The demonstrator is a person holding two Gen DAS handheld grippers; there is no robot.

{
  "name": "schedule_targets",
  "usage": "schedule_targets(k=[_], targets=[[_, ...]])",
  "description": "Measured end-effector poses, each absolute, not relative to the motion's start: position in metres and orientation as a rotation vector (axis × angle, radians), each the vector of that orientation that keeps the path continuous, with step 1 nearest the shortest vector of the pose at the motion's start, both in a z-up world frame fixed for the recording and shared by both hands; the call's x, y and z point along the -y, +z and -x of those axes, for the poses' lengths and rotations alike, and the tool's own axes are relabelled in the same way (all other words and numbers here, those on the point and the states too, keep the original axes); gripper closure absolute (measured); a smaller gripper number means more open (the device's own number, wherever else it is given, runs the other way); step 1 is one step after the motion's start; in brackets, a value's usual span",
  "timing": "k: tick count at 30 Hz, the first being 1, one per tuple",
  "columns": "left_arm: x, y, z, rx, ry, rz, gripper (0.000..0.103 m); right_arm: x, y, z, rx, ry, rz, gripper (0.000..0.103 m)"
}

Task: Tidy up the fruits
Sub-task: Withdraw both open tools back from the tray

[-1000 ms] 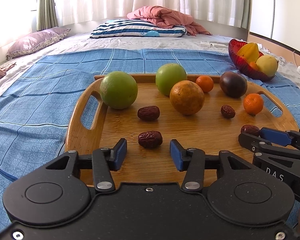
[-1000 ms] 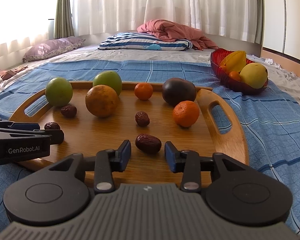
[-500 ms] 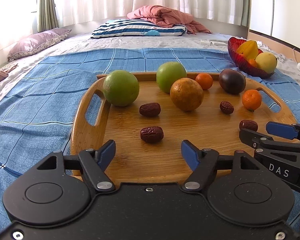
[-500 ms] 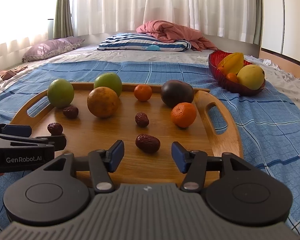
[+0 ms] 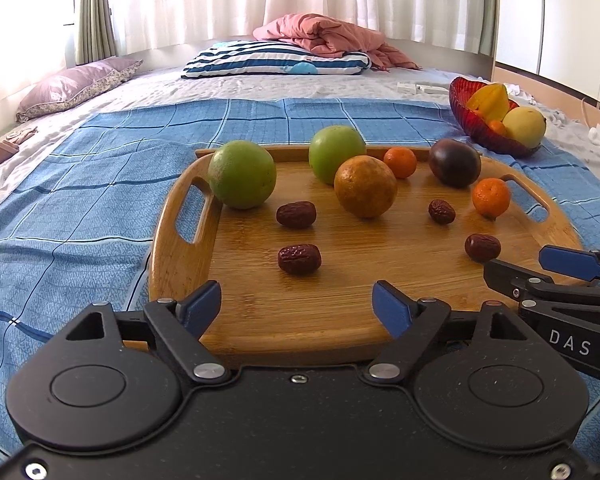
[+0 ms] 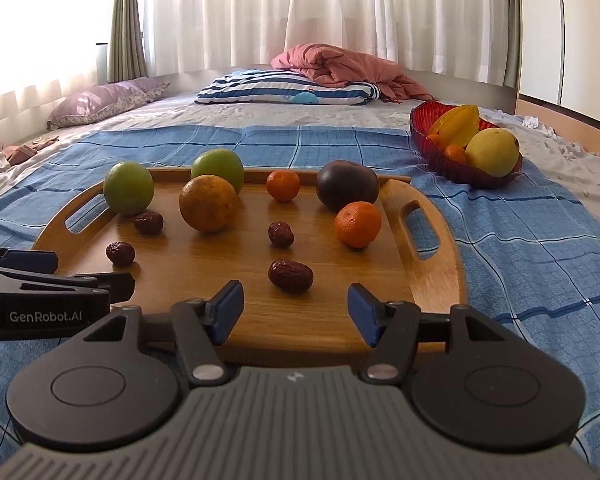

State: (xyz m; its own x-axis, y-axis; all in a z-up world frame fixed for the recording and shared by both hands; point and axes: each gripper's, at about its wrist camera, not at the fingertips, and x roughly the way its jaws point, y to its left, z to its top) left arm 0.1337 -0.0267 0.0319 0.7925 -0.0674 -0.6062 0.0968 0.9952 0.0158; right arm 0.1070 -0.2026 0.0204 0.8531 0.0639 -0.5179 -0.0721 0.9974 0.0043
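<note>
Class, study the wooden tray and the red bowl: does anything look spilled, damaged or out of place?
Nothing stands out. The fruits and dates sit loose but intact on the wooden tray, and the red bowl stands upright beyond it, holding its fruit.

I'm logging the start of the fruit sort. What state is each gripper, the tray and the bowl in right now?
Left hand-held gripper: open, nothing between its fingers, jaws just been opening.
Right hand-held gripper: open, nothing held, jaws just been opening.
Wooden tray: flat on the blue blanket, loaded with loose fruit and four dried dates.
Red bowl: upright on the blanket, holding fruit.
</note>
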Motion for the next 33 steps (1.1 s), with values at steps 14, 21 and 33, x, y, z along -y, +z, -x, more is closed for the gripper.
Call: schedule_targets(k=[14,21,33], targets=[[0.02,0.041,-0.114,-0.64,-0.095,-0.032,0.016,0.202,0.028,-0.087,-0.52,0.091,0.013,0.026],[0.017,0.043,-0.102,-0.635,-0.096,-0.016,0.015,0.202,0.029,-0.079,-0.513,0.097,0.005,0.025],[0.011,0.04,-0.089,-0.638,-0.082,-0.001,0.013,0.205,0.027,-0.067,-0.506,0.091,0.002,0.018]])
